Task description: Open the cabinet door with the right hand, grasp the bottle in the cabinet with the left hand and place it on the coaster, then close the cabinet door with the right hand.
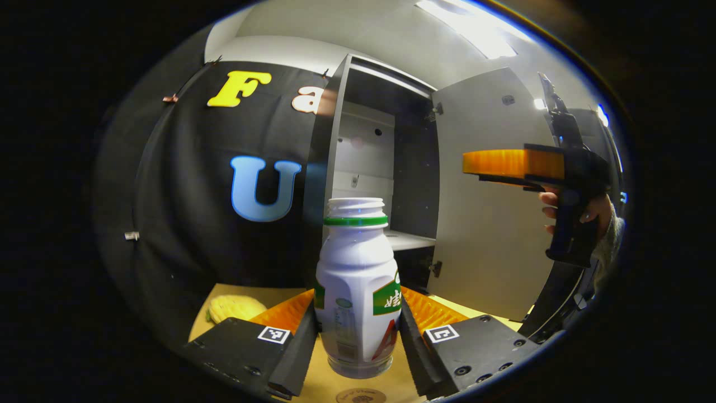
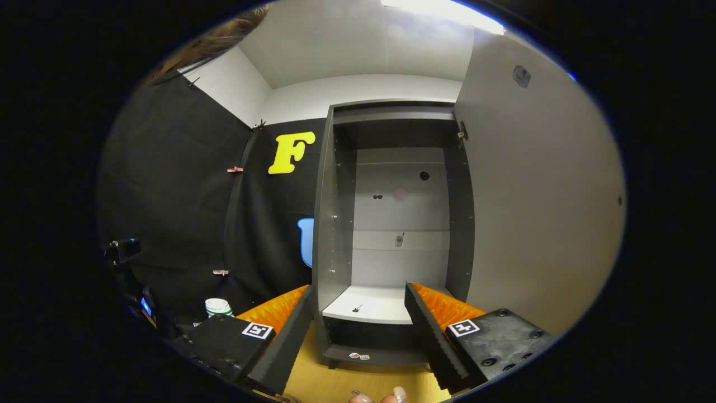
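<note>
**Bottle held over the table, cabinet open**

Wooden table top runs along the bottom of both views, with black cloth hung behind it.

In the left gripper view, the bottle stands upright in the middle. It is white with a green ring under its open neck. The left gripper pinches it, one finger pressed on each side of its lower half. I cannot tell if the bottle's bottom touches the table. Just below it, at the very edge, is a round brown thing that may be the coaster, but most of it is cut off.

In the right gripper view, only the bottle's top peeks out, far left, behind a dark gripper body.

A yellow thing lies on the table to the left; it is hard to say what it is.

Behind the bottle stands the grey cabinet. Its door is swung wide open to the right. Inside, the pale shelf has only a tiny dark speck on it.

The right gripper points straight at the cabinet with its fingers spread apart, holding nothing. In the left gripper view it is held up high beside the door, with a hand wrapped around its grip.
</note>
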A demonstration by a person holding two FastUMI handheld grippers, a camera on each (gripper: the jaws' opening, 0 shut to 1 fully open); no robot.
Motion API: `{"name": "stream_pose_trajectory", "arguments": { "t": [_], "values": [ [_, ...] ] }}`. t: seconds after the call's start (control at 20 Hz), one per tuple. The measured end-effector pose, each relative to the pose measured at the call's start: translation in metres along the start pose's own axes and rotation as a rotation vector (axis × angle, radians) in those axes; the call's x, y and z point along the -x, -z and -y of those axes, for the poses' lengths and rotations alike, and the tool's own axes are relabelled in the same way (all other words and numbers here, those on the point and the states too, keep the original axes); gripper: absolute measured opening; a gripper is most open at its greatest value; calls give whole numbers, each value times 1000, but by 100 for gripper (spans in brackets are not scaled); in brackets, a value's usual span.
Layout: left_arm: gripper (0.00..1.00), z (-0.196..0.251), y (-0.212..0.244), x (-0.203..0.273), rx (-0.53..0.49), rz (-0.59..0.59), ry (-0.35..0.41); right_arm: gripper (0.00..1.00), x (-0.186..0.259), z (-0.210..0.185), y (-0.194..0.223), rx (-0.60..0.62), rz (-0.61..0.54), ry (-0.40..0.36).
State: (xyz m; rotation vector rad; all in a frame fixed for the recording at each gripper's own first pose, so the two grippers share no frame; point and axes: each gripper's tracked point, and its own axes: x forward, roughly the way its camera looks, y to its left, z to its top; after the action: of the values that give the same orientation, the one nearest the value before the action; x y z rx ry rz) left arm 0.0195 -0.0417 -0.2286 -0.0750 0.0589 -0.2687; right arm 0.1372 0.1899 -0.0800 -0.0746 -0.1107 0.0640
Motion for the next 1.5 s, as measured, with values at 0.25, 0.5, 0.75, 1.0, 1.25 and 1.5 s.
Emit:
{"name": "stream_pose_trajectory", "arguments": {
  "t": [0.25, 0.5, 0.75, 1.0, 1.25, 1.5],
  "values": [
    [73, -3, 86, 5, 5, -33, -41, 98, -9, -29, 87, -9, -144, -68],
    [73, -1, 145, 4, 5, -42, -37, 98, -12, -43, 132, -77, -234, -103],
    [73, 4, 182, -1, -41, -61, -38, 97, -18, -37, 154, -107, -275, -108],
    [74, 8, 205, 1, -71, -76, -46, 98, -21, -41, 170, -174, -321, -141],
    [75, 11, 210, 7, -91, -65, -36, 98, -18, -40, 185, -170, -362, -150],
    [87, 7, 218, 10, -59, -105, -58, 98, -13, -49, 188, -172, -389, -183]
  ]
}}
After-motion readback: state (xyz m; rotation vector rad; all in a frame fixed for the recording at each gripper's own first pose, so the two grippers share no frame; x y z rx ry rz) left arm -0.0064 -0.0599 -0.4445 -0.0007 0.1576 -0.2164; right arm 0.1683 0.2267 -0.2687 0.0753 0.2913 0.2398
